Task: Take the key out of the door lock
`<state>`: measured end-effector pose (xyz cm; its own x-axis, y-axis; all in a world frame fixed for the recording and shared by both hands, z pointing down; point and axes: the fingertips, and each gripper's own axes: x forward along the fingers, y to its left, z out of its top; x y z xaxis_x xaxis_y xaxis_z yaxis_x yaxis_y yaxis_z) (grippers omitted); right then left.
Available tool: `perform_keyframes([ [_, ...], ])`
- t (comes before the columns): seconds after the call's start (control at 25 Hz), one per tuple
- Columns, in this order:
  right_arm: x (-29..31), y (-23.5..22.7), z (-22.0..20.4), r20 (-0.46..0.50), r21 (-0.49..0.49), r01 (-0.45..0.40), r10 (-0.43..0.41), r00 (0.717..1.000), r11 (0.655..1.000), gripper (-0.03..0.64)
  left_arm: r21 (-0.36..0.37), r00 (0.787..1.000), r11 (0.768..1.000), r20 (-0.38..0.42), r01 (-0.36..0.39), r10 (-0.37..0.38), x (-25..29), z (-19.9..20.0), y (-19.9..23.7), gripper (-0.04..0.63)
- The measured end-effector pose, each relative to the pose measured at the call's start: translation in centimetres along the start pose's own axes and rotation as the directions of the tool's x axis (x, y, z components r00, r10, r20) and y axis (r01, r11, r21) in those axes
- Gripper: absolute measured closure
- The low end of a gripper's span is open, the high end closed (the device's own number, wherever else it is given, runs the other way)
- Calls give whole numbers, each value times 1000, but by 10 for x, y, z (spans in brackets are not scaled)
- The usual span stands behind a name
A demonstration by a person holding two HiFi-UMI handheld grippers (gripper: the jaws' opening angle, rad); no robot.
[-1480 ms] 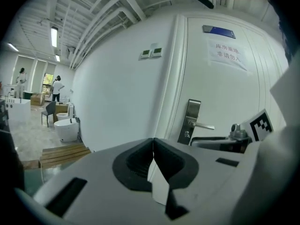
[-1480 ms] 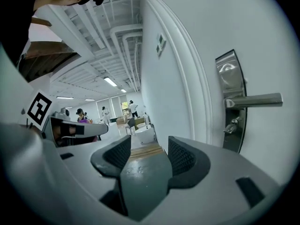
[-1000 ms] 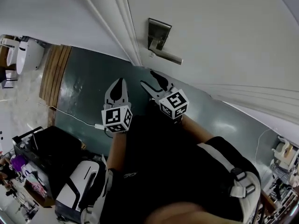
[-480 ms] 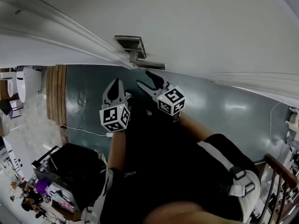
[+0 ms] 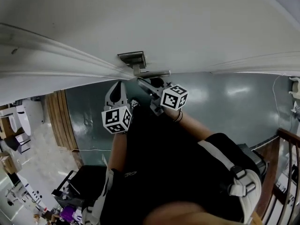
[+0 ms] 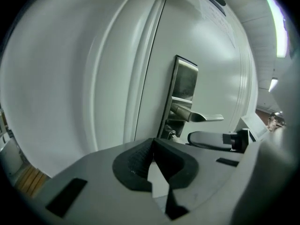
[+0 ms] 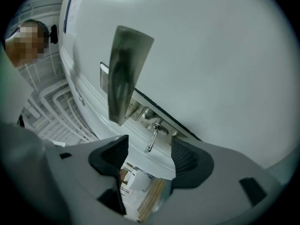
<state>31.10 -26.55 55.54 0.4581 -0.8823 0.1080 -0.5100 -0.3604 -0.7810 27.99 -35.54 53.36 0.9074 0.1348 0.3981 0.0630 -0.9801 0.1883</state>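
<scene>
A steel lock plate point(image 5: 132, 60) with a lever handle point(image 5: 152, 73) sits on the white door point(image 5: 187, 22). In the right gripper view a small silver key point(image 7: 153, 137) sticks out of the lock just under the handle point(image 7: 124, 74). My right gripper point(image 7: 149, 156) is right below the lock and its jaws are opening. The key lies just beyond the gap between the pads, and neither pad touches it. From the head view, the right gripper point(image 5: 147, 82) reaches up under the handle. My left gripper point(image 5: 118, 85) hangs beside it to the left, its pads point(image 6: 140, 156) closed together on nothing.
The door frame's moulding point(image 5: 56, 55) runs along the left of the lock. Below lie a dark green floor point(image 5: 225, 102), a wooden threshold strip point(image 5: 58, 121), a wooden railing point(image 5: 286, 144) at the right and a black cart point(image 5: 79, 191) at the lower left.
The head view has swung, so the door now spans the top. Both grippers have come closer to the lock, and the right one now reaches under the handle.
</scene>
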Motion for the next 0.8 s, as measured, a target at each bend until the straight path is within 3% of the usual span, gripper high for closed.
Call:
perform_keyframes([
  [0.24,17,-5,-4,120,207,32,-58,991,978,333,28,992,992,-24,126,-125,12,2,13,572],
  [0.4,20,-10,-3,221,336,-2,-77,972,942,414,36,982,981,-30,189,-188,15,0,18,571],
  [0.8,21,-29,7,384,472,23,-229,894,881,549,49,950,949,-58,310,-308,14,-7,23,571],
])
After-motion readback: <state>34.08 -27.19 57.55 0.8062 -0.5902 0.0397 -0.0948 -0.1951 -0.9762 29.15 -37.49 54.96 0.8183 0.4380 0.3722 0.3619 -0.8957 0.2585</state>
